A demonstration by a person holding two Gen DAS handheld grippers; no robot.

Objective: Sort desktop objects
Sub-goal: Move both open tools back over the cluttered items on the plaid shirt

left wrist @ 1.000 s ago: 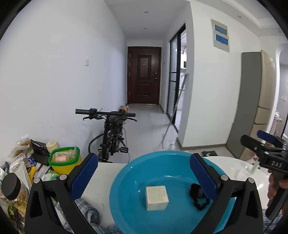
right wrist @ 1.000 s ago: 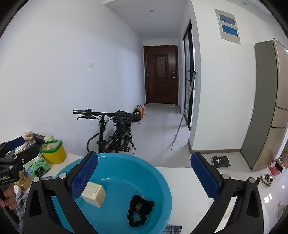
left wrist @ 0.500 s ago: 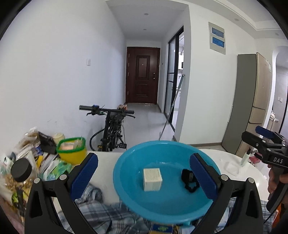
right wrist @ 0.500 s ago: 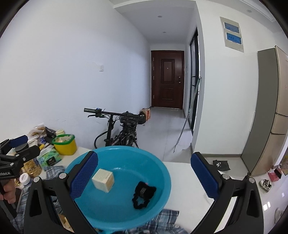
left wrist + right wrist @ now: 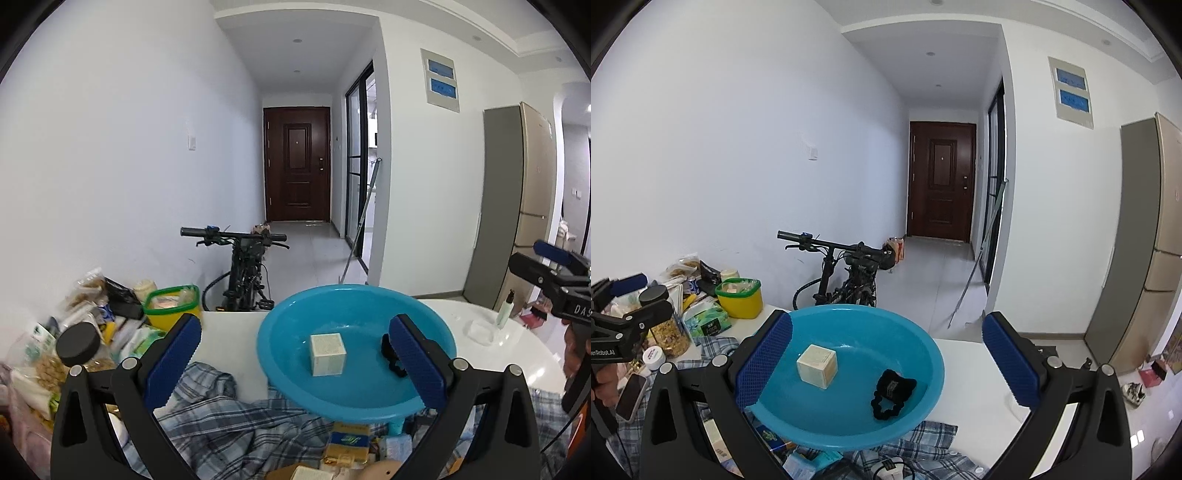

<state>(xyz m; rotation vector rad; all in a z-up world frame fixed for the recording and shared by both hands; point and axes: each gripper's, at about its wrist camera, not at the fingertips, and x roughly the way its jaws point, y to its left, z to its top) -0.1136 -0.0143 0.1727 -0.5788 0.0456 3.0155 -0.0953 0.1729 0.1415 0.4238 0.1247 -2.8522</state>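
A blue plastic basin sits on the white table, resting partly on a checked cloth. Inside it lie a cream cube-shaped box and a black hair tie. My left gripper hovers open in front of the basin, nothing between its blue pads. My right gripper is likewise open and empty, just before the basin. Each gripper shows in the other's view, at the far edge.
Snack bags, a black-lidded jar and a yellow tub with green rim crowd the table's left. Small boxes and packets lie under the basin's front. A phone lies at left. A bicycle stands behind the table.
Both grippers have drawn back and upward from the basin, so it looks smaller and the cloth and boxes below it have come into view. Both stayed open.
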